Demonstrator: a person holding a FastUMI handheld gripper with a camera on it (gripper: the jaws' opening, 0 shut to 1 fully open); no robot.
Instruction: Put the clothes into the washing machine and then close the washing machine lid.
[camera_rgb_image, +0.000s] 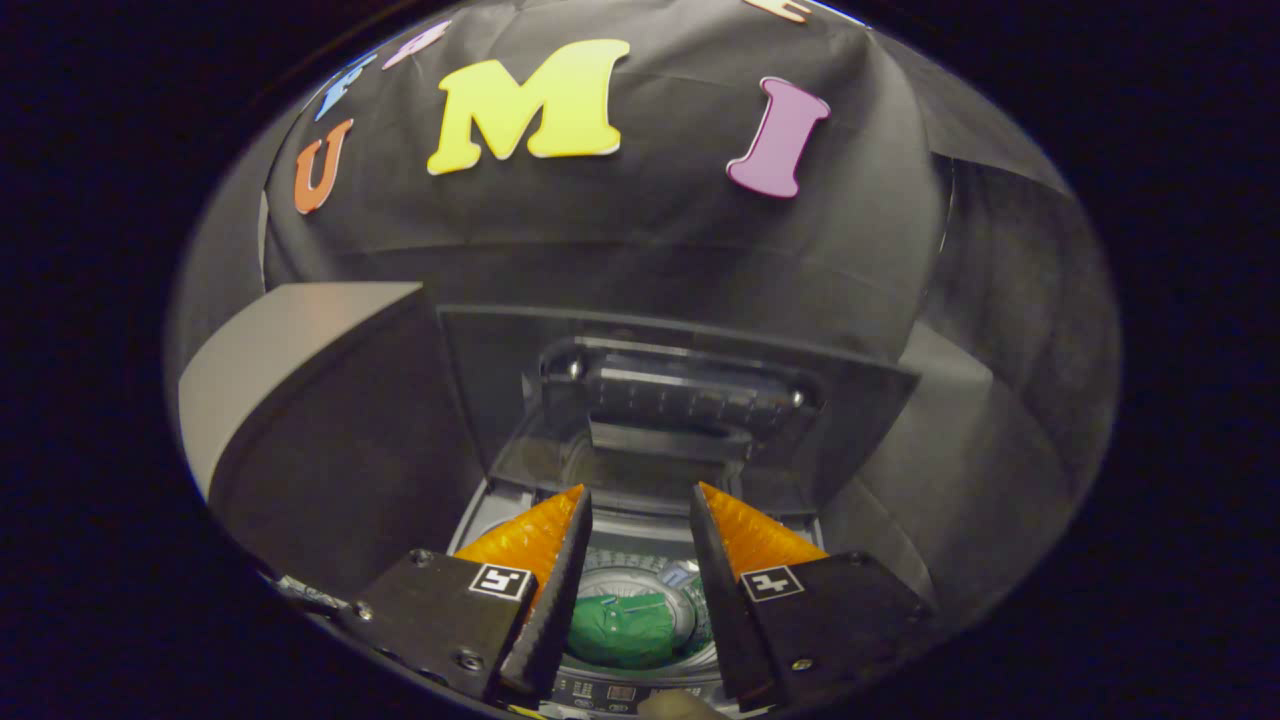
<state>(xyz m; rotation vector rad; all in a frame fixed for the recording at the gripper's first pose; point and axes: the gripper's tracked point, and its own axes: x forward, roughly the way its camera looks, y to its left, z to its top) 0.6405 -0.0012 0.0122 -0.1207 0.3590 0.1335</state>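
Gripper: the gripper (640, 510) hangs above the washing machine (480, 520), its 2 fingers spread apart with nothing between them; they touch no cloth and no part of the machine.

Clothes: 1 green garment (628, 632) lies bunched at the bottom of the drum (690, 590), seen down through the gap between the fingers. I cannot tell whether other pieces lie under it.

Lid: the lid (680, 400) stands raised, tilted back beyond the fingertips, its inner face turned toward the gripper. A ribbed handle bar (690, 385) runs across that face, with a reflection of the drum rim in the glossy panel below it.

Control panel: a strip of buttons (600, 692) sits at the near edge of the machine, just under the fingers.

Surroundings: a grey box-like surface (290, 350) rises beside the machine on 1 side; black cloth hangs behind.

Step in hand: judging from the garment already in the drum and the empty gripper, loading looks done and the closing of the lid is what remains.

Next move calls for: lifting the gripper up and forward to the lid's top edge or handle bar, hooking or pushing it with the fingers, then bringing it down over the opening in an arc.

Care: the lid may drop fast once past its balance point, so the fingers should stay clear of the rim.
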